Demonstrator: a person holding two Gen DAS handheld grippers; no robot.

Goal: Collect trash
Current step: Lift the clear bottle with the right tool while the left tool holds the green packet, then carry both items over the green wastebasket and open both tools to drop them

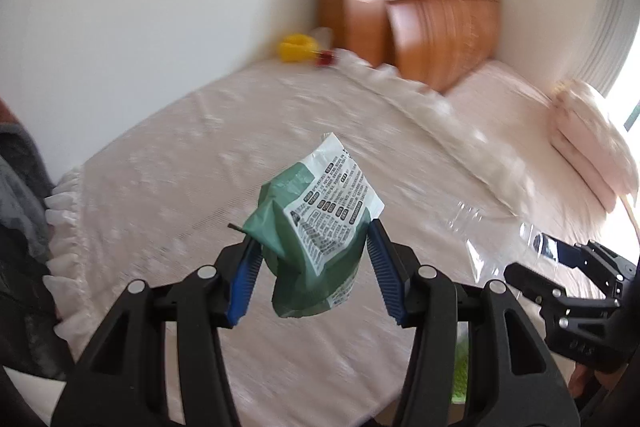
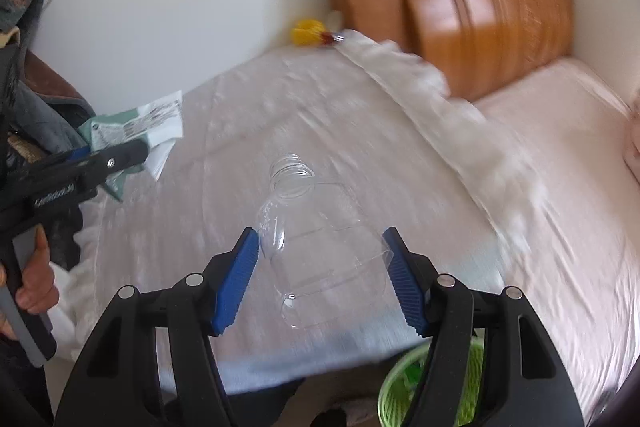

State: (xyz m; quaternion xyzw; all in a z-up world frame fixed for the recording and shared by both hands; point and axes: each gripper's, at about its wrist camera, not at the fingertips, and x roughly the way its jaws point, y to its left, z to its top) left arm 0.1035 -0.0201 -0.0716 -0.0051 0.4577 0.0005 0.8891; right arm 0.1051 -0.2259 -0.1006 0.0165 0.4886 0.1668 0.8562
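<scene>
Currently the left gripper (image 1: 312,247) is clamped on a crumpled green-and-white wrapper (image 1: 320,223), which is pinched between the blue pads (image 1: 244,279) and held up above the bed (image 1: 200,147) — printed white side is turned toward the camera. Likewise the right gripper (image 2: 320,267) is closed on a clear plastic bottle (image 2: 316,243); both blue pads (image 2: 236,287) are pressed to its sides, and its open threaded neck is pointed away, toward the headboard (image 2: 480,15). Both items are carried clear of the pale quilted bedspread (image 2: 320,107). From the right wrist view, the left gripper (image 2: 120,155) with its wrapper (image 2: 148,123) is seen at far left, the person's hand (image 2: 36,275) on its handle. A green mesh basket (image 2: 404,387) is seen below the foot of the bed, under the right gripper. Farther out — a wooden nightstand (image 1: 360,15) beside the headboard (image 1: 444,19), a yellow object (image 1: 296,47) at the bed's far edge by the wall, and pink pillows (image 1: 588,143) at right. Background is motion-blurred.
</scene>
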